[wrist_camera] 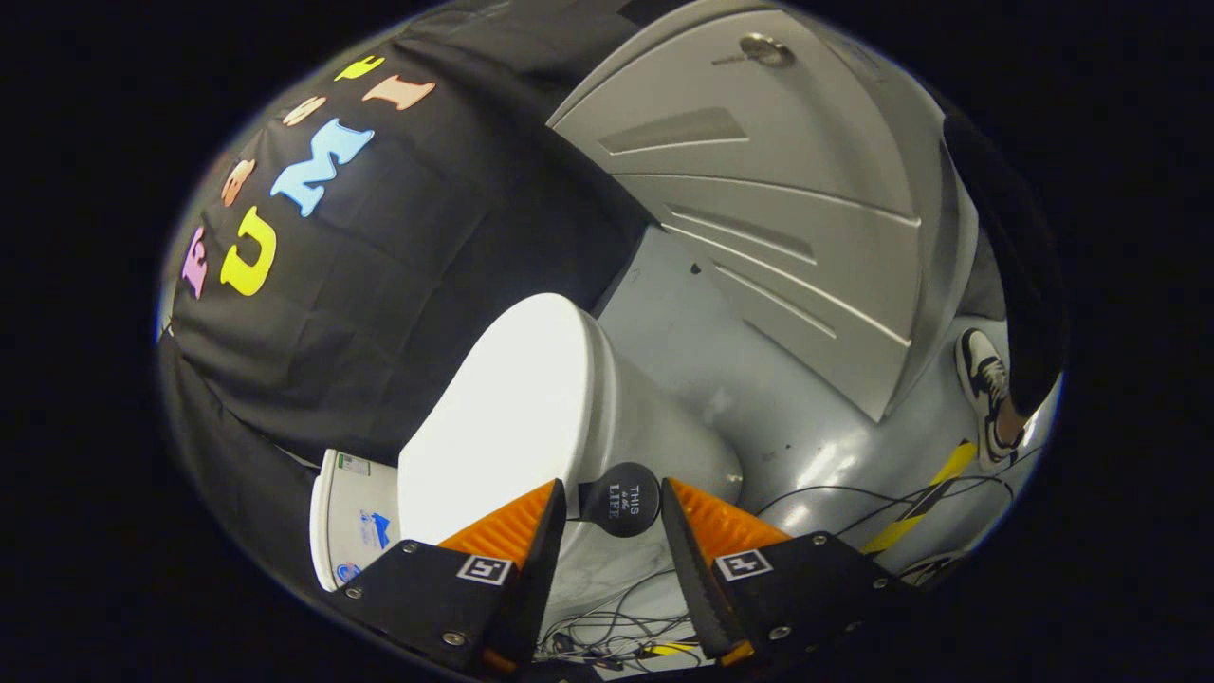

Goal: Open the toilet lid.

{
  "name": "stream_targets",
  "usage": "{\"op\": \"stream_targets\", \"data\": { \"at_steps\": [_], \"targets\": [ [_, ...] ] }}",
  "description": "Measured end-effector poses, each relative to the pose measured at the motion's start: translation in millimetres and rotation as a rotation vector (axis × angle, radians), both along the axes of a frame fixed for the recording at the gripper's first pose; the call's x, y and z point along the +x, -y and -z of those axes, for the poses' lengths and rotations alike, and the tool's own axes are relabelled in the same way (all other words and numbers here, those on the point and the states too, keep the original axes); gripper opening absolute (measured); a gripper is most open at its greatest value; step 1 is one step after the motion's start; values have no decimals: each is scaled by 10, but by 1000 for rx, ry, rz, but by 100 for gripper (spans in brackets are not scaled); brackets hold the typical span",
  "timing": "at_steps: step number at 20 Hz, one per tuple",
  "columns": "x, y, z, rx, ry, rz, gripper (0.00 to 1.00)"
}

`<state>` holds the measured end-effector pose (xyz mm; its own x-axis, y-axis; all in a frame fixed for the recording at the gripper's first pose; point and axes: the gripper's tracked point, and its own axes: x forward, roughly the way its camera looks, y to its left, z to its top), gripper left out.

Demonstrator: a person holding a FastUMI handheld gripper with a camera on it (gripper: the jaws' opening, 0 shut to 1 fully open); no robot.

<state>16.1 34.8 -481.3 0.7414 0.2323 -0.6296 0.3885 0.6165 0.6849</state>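
White porcelain takes up the lower middle of the frame: the toilet (607, 417) stands tilted in your view, and its lid (498, 408) lies closed on the bowl, the broad glossy top facing the left side of the picture. On the lid's near edge sits a round black knob (621, 498) with small white print on it. Your gripper (612, 512) is spread wide, the two orange-backed fingers (517, 531) standing apart on either side of that knob. The knob lies between the tips, and neither finger presses on it; whether either one brushes it you cannot tell from here.

Behind the toilet, at lower left, the white cistern (346, 517) carries a few stickers. A grey panelled door (759, 190) with a round metal lock fills the upper right of the frame. Below it the grey floor (683, 323) runs past the bowl. Loose black cables (616, 621) tangle on the floor under your fingers and trail off toward the lower right, crossing a yellow and black tape strip (925, 503). A person's shoe (986, 389) and dark trouser leg (1005, 237) stand at the right edge, well apart from the toilet.
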Motion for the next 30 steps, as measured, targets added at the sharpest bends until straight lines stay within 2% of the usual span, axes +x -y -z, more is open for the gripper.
{"op": "stream_targets", "data": {
  "at_steps": [5, 6, 9, 14, 19, 25, 30],
  "targets": [
    [30, 90, 58, 46, 9, 44, 39],
    [33, 102, 53, 55, 12, 53, 27],
    [44, 121, 43, 47, 8, 52, 20],
    [40, 133, -74, -33, 5, 15, 3],
    [54, 134, -280, -148, 6, -37, 1],
    [59, 117, -615, -207, 29, -25, 1],
    [90, 72, -971, -291, 78, -58, 1]
  ]
}}
